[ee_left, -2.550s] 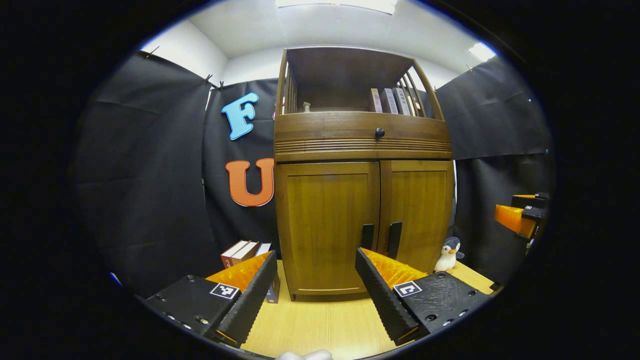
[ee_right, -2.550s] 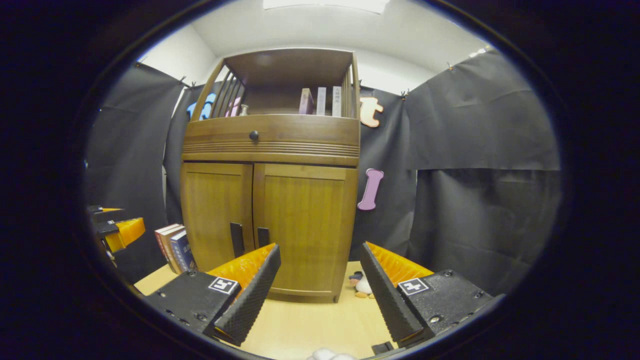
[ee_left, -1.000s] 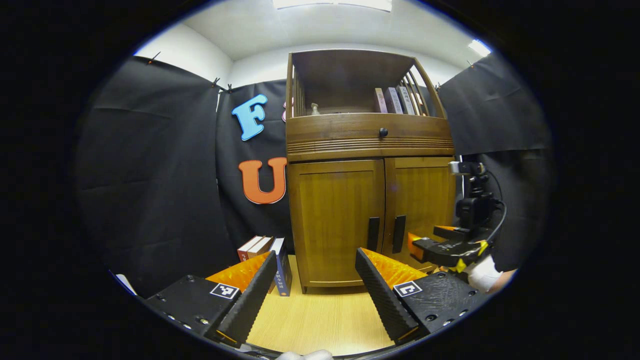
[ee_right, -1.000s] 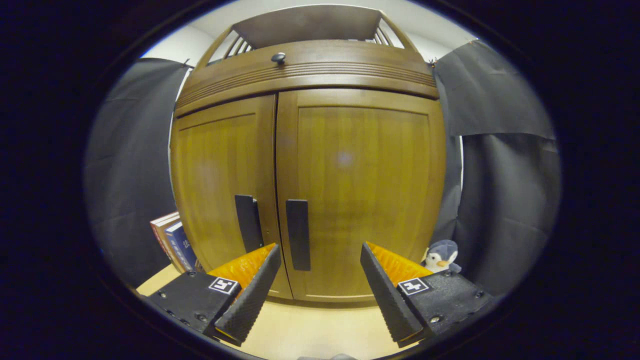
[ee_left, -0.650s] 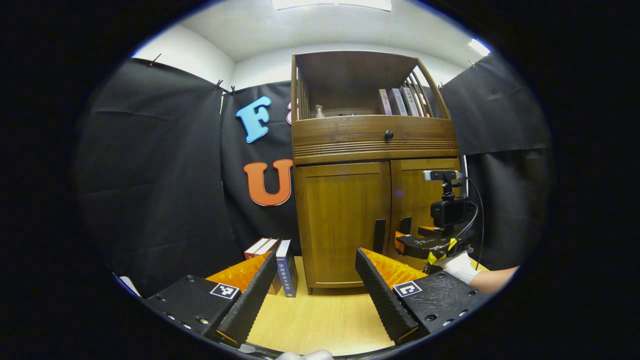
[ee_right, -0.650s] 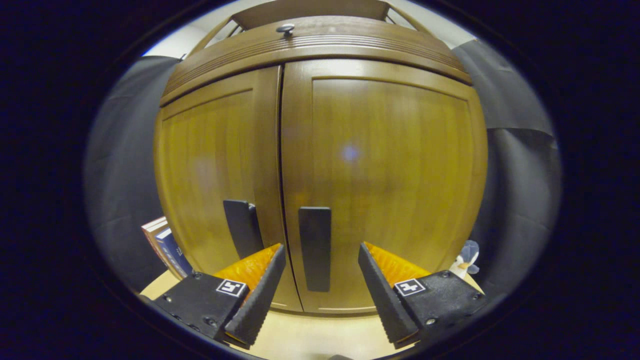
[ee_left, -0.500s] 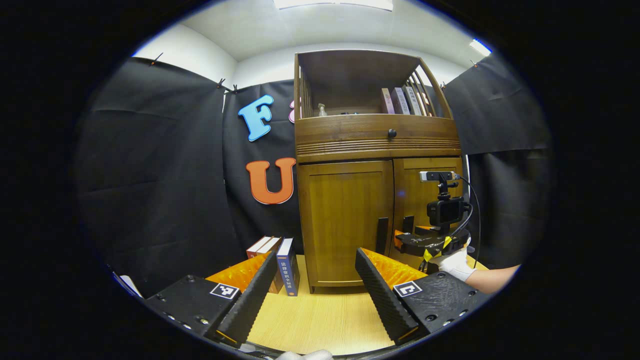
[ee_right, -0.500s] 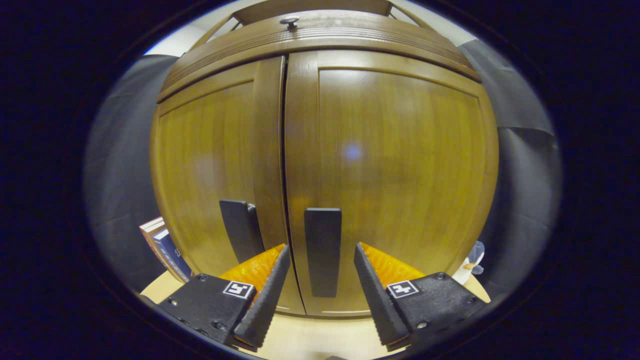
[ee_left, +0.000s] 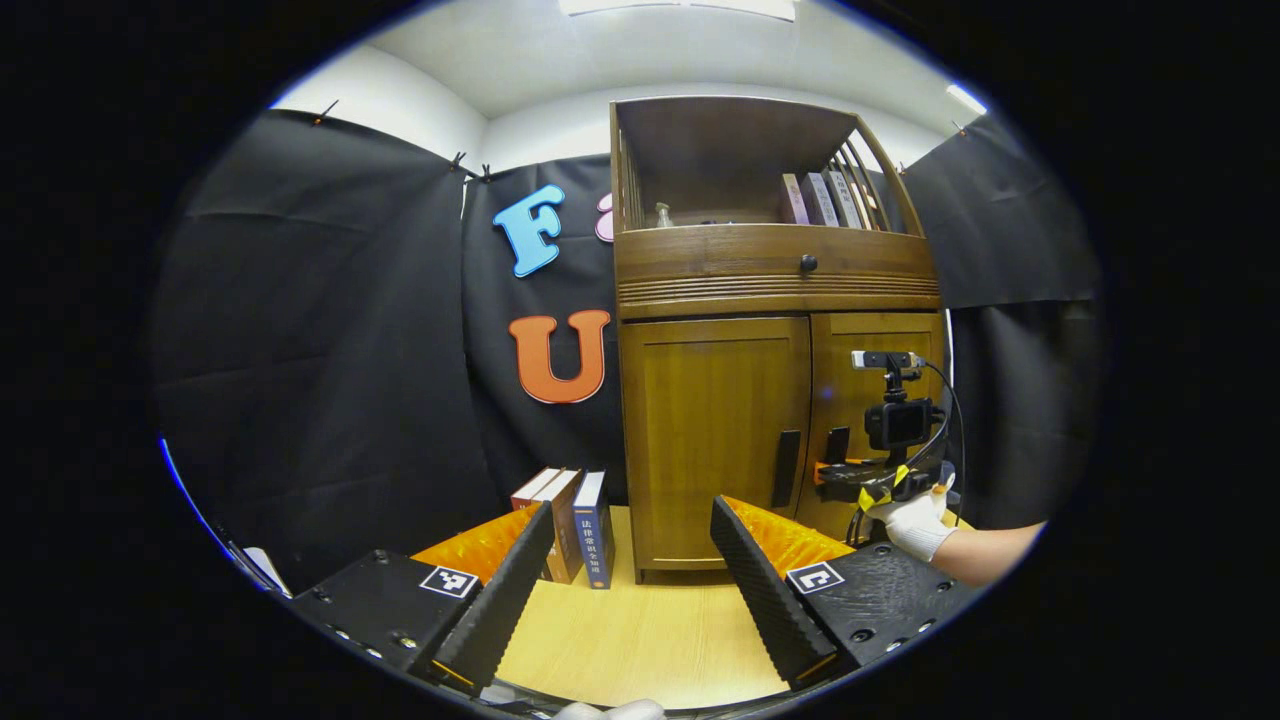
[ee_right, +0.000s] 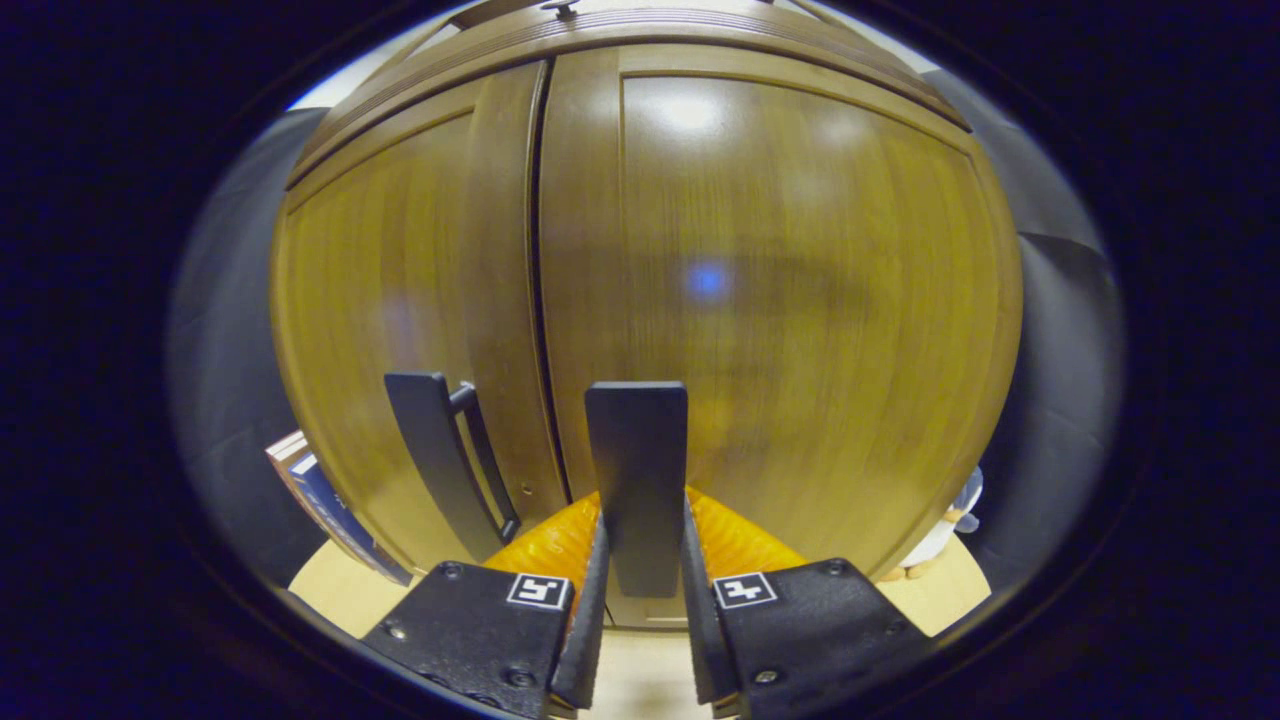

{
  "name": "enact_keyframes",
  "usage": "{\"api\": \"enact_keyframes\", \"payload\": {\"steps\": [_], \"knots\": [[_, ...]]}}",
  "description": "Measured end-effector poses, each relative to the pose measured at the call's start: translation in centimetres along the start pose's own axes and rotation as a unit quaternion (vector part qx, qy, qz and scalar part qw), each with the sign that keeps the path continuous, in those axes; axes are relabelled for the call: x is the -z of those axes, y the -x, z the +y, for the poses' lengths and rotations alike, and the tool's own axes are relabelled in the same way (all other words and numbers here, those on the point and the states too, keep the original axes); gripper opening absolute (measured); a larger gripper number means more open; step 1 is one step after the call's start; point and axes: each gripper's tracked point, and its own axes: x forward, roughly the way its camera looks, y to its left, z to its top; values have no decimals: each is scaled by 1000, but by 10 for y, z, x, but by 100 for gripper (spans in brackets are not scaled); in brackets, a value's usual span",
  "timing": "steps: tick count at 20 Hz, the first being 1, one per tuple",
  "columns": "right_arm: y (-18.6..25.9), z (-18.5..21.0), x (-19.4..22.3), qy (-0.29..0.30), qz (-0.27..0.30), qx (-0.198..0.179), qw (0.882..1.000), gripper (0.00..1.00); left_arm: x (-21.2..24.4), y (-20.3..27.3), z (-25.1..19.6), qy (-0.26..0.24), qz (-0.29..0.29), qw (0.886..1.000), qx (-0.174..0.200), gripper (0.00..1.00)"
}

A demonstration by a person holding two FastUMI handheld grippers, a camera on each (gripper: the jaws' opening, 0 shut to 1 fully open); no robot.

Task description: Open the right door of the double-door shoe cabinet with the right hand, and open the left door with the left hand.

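While both doors stand closed, the right gripper (ee_right: 640,590) clamps its two fingers on the right door handle (ee_right: 637,480).
Two dark bar handles, one per door, run vertically beside the centre seam: right door (ee_right: 800,300), left door (ee_right: 390,300), left door handle (ee_right: 435,460). The left gripper (ee_left: 632,570) hangs spread wide above the wooden table (ee_left: 640,640), well short of the shoe cabinet (ee_left: 770,290), with three books (ee_left: 575,520) standing left of it.
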Motion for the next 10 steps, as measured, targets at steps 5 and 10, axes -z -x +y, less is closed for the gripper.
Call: {"api": "enact_keyframes", "payload": {"steps": [5,10], "knots": [[2,0,1,1,5,-6,1000,35,4,6,8,4,2,1000,-4,100],[22,-3,7,13,9,-17,1000,33,4,16,8,9,-2,1000,0,100]]}}
